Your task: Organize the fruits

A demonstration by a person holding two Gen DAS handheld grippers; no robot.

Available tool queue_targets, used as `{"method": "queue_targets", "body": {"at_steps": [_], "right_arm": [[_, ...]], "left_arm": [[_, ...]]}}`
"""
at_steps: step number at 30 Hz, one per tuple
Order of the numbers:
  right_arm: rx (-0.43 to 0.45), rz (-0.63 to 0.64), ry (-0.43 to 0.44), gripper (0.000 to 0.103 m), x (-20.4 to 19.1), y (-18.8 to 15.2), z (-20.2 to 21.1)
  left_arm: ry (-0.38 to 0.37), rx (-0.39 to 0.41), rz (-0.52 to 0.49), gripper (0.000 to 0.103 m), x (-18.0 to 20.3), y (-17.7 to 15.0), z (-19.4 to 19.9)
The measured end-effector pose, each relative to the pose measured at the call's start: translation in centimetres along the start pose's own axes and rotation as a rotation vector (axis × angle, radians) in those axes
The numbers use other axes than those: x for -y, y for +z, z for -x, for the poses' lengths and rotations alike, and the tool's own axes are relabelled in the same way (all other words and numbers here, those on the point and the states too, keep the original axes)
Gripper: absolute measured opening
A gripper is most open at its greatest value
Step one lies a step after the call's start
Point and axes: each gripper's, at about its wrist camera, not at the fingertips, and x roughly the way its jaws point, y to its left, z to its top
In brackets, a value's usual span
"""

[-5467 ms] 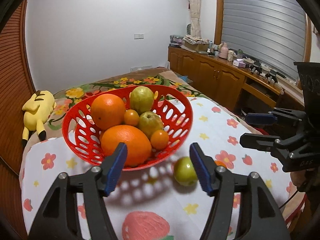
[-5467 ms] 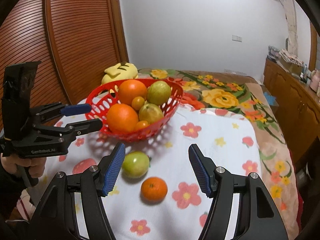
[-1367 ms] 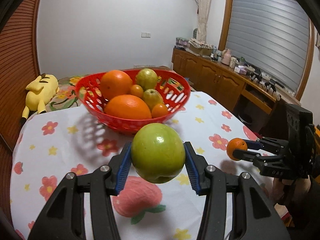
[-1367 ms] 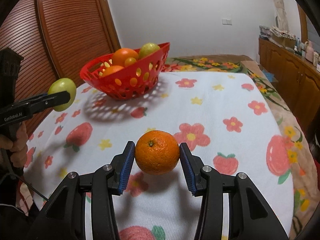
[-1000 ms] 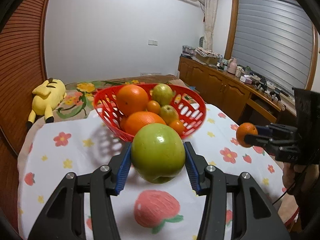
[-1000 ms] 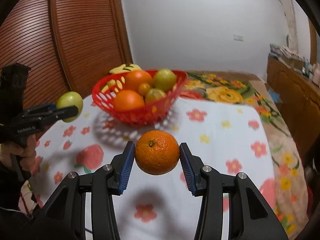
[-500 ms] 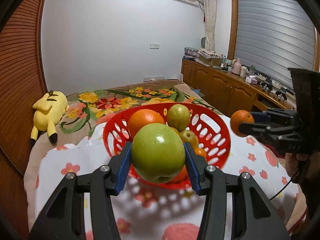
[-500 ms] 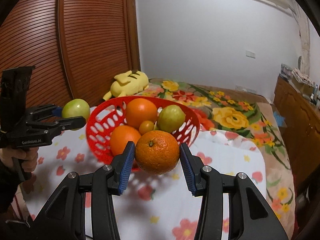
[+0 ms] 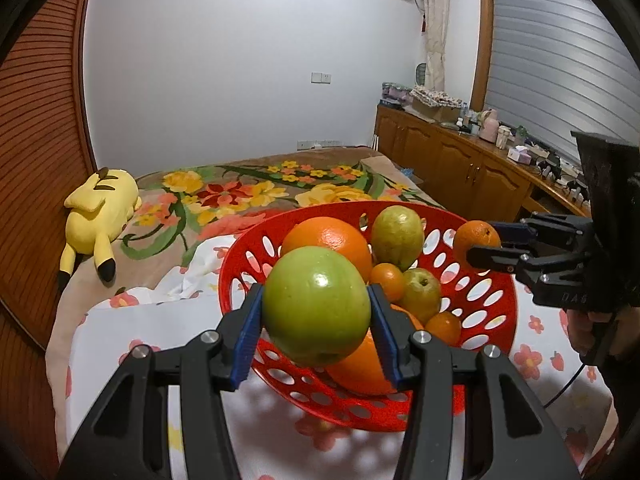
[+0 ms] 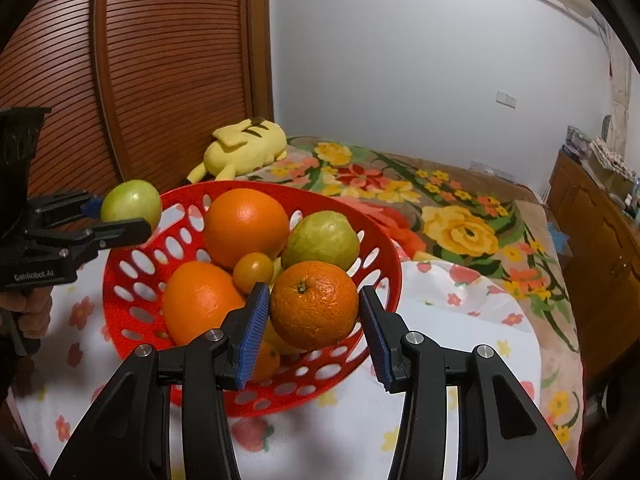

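My left gripper [image 9: 316, 308] is shut on a green apple [image 9: 316, 306] and holds it over the near rim of the red basket [image 9: 492, 312]. My right gripper [image 10: 314, 308] is shut on a small orange [image 10: 314, 306] and holds it over the basket's [image 10: 384, 256] near rim. The basket holds two large oranges, green guavas and small tangerines. In the left wrist view the right gripper [image 9: 480, 240] with the orange [image 9: 476, 236] is at the basket's right rim. In the right wrist view the left gripper [image 10: 128, 210] with the apple [image 10: 132, 202] is at its left rim.
The basket stands on a white flowered cloth [image 10: 460, 320] spread over a bed with a floral blanket [image 9: 248, 192]. A yellow plush toy [image 9: 100, 208] lies at the bed's left by a wooden slatted wall [image 10: 160, 60]. Wooden cabinets [image 9: 460, 160] stand to the right.
Both grippers have risen from the cloth and moved forward to the basket, each carrying its fruit. They now hang over opposite rims.
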Motion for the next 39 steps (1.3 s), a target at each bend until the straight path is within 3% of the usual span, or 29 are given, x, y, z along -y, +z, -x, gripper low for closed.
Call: {"method": "queue_targets", "body": {"at_steps": [2, 9, 28, 39], "right_arm": [[0.003, -0.006, -0.003, 0.052, 0.1, 0.3, -0.2], [0.022, -0.01, -0.013, 0.055, 0.2, 0.7, 0.1], [0.018, -0.014, 0.005, 0.056, -0.2, 0.2, 0.1], [0.019, -0.044, -0.017, 0.056, -0.1, -0.7, 0.9]], "left_arm": [[0.003, -0.005, -0.004, 0.049, 0.0, 0.0, -0.3], [0.011, -0.021, -0.003, 0.049, -0.2, 0.2, -1.2], [0.071, -0.045, -0.018, 0.05, -0.7, 0.3, -2.5], [0.084, -0.037, -0.021, 0.06, 0.3, 0.0, -1.3]]}}
